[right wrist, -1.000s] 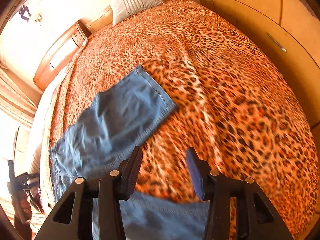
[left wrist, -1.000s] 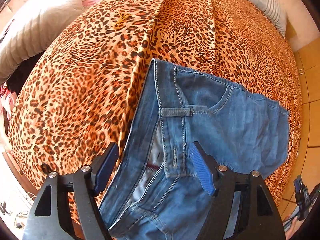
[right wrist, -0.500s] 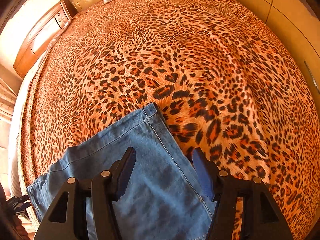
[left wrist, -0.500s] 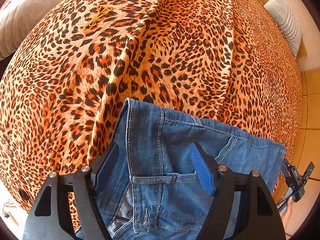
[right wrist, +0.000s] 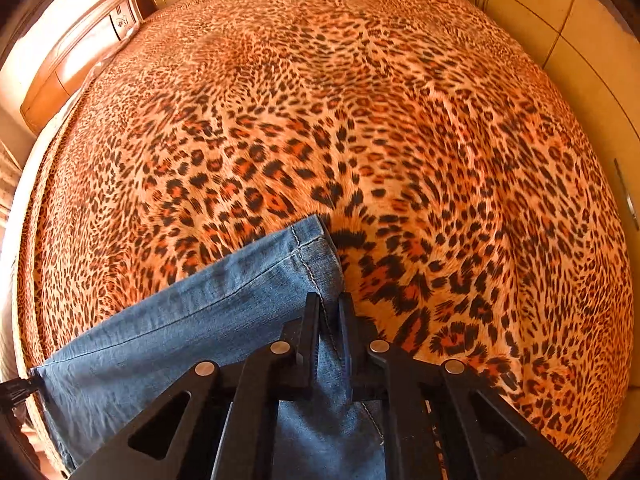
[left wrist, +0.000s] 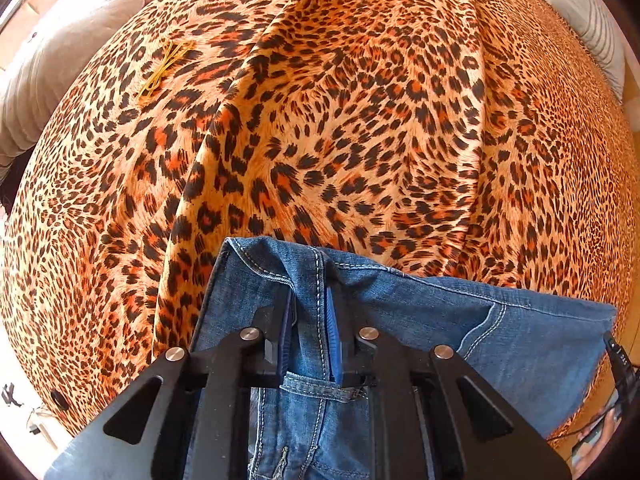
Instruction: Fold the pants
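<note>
Blue denim pants (left wrist: pixel 460 320) lie on a leopard-print bedspread (left wrist: pixel 360 140). In the left wrist view my left gripper (left wrist: pixel 310 300) is shut on the waistband, pinching a bunched fold of denim by a belt loop. In the right wrist view my right gripper (right wrist: pixel 330 308) is shut on the hem end of a pant leg (right wrist: pixel 200 320), near its corner. The leg stretches away to the left. The rest of the pants is hidden under both grippers.
A yellow rubber band (left wrist: pixel 162 68) lies on the bedspread at the far left. A striped pillow (left wrist: pixel 588 20) and a wooden headboard (right wrist: pixel 80 52) stand at the bed's head. Wardrobe doors (right wrist: pixel 560 20) run along the right. Folds ridge the bedspread.
Both grippers moved forward onto the pants and closed: the left on the waistband, the right on the leg hem. Both were open half a second ago.
</note>
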Demonstrator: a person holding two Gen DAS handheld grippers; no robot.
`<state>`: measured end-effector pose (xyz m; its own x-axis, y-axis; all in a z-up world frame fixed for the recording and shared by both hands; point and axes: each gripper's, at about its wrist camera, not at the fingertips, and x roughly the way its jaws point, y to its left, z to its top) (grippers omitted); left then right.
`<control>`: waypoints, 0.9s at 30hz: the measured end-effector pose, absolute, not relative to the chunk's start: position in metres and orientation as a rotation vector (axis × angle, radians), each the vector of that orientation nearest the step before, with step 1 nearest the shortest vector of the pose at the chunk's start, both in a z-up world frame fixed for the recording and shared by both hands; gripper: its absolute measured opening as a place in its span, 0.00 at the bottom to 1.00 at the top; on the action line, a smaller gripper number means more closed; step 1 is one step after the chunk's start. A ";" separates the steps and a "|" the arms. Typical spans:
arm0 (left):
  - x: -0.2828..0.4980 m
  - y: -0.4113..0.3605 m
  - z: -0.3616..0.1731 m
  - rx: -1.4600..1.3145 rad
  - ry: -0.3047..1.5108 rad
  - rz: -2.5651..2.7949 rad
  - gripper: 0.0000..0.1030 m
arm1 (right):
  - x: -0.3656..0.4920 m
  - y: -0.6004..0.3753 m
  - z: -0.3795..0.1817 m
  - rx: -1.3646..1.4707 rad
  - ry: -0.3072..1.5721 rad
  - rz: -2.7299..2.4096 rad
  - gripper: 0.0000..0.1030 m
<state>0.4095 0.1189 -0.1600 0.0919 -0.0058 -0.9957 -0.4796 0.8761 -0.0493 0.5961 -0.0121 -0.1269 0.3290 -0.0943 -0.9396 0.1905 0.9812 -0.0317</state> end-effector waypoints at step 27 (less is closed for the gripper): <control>0.329 0.062 -0.153 -0.412 1.530 0.218 0.13 | 0.438 -0.069 -0.110 0.255 1.186 -0.216 0.26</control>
